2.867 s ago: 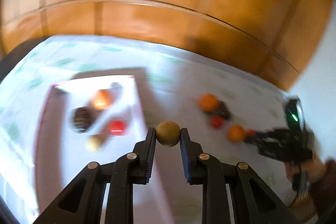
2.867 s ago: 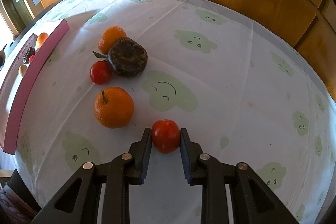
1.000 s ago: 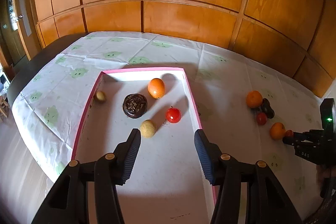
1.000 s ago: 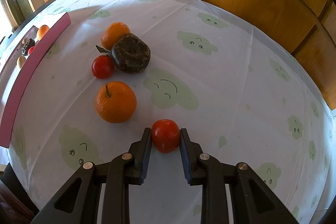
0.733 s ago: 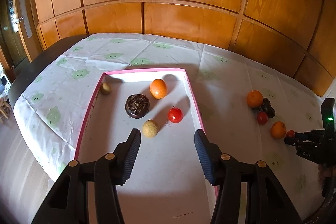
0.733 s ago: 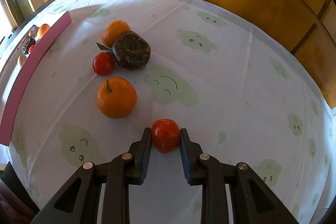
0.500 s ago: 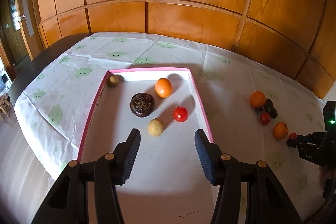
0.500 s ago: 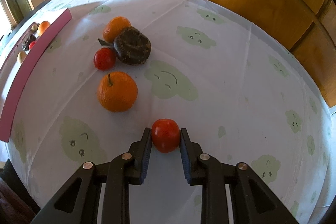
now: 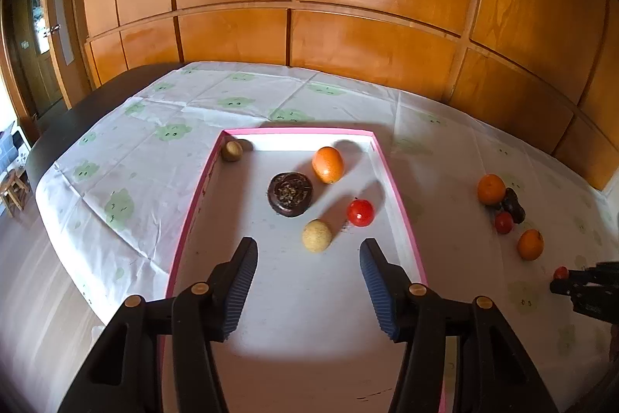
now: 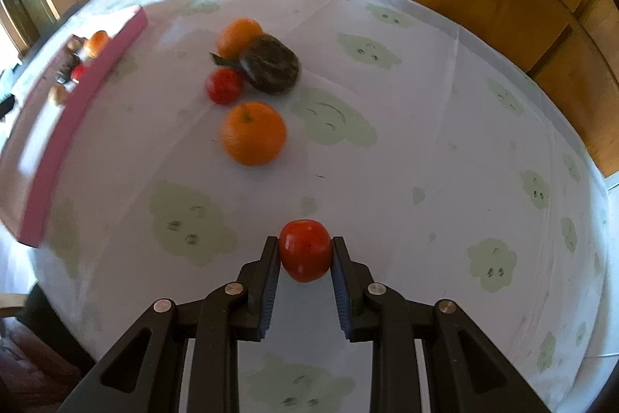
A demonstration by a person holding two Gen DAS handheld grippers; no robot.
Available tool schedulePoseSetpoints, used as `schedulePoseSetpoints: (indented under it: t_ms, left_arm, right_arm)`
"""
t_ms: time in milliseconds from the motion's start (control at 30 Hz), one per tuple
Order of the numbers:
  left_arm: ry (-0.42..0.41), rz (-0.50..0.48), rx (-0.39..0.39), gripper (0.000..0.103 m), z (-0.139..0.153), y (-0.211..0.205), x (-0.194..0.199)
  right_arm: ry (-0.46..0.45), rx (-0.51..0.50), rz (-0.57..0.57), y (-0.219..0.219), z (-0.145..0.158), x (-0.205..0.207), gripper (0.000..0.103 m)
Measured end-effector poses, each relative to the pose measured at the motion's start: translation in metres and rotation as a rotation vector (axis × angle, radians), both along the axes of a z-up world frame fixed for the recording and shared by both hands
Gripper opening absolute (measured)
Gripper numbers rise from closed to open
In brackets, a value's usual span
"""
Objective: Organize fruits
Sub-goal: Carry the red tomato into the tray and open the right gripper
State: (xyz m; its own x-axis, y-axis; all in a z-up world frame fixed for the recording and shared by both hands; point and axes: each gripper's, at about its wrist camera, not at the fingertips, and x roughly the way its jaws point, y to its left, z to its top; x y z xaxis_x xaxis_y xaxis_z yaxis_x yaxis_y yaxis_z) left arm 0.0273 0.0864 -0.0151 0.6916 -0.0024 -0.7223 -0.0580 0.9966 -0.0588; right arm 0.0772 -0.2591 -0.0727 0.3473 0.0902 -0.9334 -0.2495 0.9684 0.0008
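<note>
My right gripper (image 10: 305, 250) is shut on a small red tomato (image 10: 305, 250), held above the tablecloth. Beyond it lie an orange (image 10: 253, 133), a second red tomato (image 10: 223, 86), a dark round fruit (image 10: 272, 62) and another orange (image 10: 236, 36). My left gripper (image 9: 308, 268) hangs open and empty over the pink-rimmed tray (image 9: 398, 198). The tray holds a tan round fruit (image 9: 317, 235), a red tomato (image 9: 360, 213), a dark fruit (image 9: 290, 193), an orange (image 9: 328, 164) and a small brown fruit (image 9: 231, 150) in the far left corner.
The table wears a white cloth with green cloud faces (image 10: 332, 122). Wooden wall panels (image 9: 348, 37) run behind the table. The pink tray's side (image 10: 77, 103) shows at the left of the right wrist view. The right gripper appears at the left wrist view's right edge (image 9: 561, 275).
The left gripper let go of the tan fruit, which now lies in the tray, and has drawn back. The right gripper has lifted slightly with the tomato still in it.
</note>
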Motion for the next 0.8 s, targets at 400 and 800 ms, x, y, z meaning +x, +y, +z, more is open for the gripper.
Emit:
schedulePoseSetpoints:
  t_ms: [400, 800]
  left_arm:
    - [-0.015, 0.026, -0.002, 0.056, 0.0, 0.01, -0.004]
    - [-0.01, 0.053, -0.007, 0.056, -0.002, 0.023, -0.007]
  right_arm:
    - [-0.077, 0.169, 0.159, 0.077, 0.04, -0.017, 0.026]
    - [-0.105, 0.251, 0.327, 0.163, 0.058, -0.018, 0.026]
